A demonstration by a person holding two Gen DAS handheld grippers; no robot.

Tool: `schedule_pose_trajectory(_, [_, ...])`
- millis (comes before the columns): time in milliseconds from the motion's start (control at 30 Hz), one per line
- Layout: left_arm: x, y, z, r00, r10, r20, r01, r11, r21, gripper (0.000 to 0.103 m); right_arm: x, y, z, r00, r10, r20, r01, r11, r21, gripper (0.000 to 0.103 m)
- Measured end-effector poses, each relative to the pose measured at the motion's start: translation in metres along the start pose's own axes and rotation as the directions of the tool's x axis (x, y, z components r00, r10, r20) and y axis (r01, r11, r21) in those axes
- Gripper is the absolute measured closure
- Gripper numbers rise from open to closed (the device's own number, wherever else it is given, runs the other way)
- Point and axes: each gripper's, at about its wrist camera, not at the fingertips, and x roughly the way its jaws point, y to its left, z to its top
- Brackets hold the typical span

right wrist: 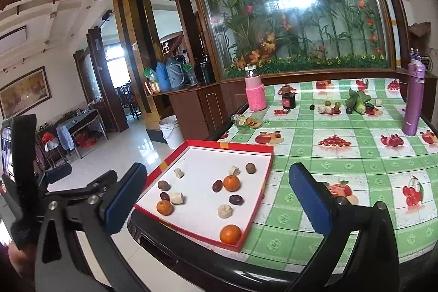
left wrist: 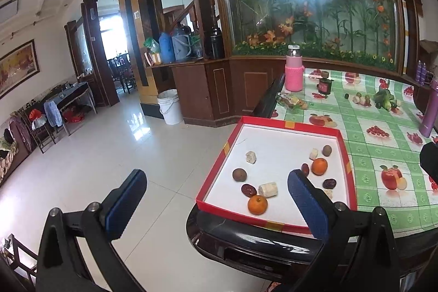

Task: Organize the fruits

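We are holding both claws back from the table (right wrist: 342,155), the left claw (left wrist: 216,196) and the right claw (right wrist: 216,190) each spread wide with nothing between the blue pads. We are finding the fruits lying loose in the red-rimmed tray (right wrist: 262,182) at the table's near left corner: three oranges, one (right wrist: 230,234) in the near corner, one (right wrist: 164,207) by the left rim, one (right wrist: 231,182) mid-tray; dark red dates, e.g. (right wrist: 236,199); brown round fruits (right wrist: 164,185) and (right wrist: 250,168); and pale cut chunks such as (right wrist: 176,197). They are lying mixed rather than grouped by kind. We are judging that this scatter fits either sorting yet to come or gathering into the tray already done; the views do not settle which, so we are naming no step. The oranges and brown fruits are round, with no long axis. The chunk by the left rim is lying on its side, long axis roughly across the tray. More small fruits (right wrist: 328,108) are sitting well apart at the far side, beside some greens (right wrist: 358,100).
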Motion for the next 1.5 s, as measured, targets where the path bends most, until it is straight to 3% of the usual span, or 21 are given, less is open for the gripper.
schedule_pose_trajectory(400, [0.053, 0.024, 0.004, 0.997, -0.041, -0.069, 0.041, 0.999, 0.0, 0.0, 0.07, 0.025, -0.004, 0.997, -0.047, -0.057, 0.044, 0.998, -0.052, 0.0])
schedule_pose_trajectory(700, [0.062, 0.038, 0.004, 0.993, -0.059, -0.104, 0.056, 0.998, -0.026, 0.0, 0.092, 0.041, 0.0, 0.995, -0.035, -0.093, 0.031, 0.998, -0.046, 0.0])
schedule_pose_trajectory(1067, [0.039, 0.03, -0.001, 0.99, -0.072, -0.124, 0.071, 0.997, -0.013, 0.0, 0.077, 0.043, -0.007, 0.996, -0.017, -0.092, 0.013, 0.999, -0.045, 0.0])
schedule_pose_trajectory(1500, [-0.005, 0.001, -0.004, 0.994, -0.074, -0.077, 0.072, 0.997, -0.033, 0.0, 0.019, 0.018, -0.011, 0.998, -0.041, -0.049, 0.038, 0.997, -0.066, 0.0])
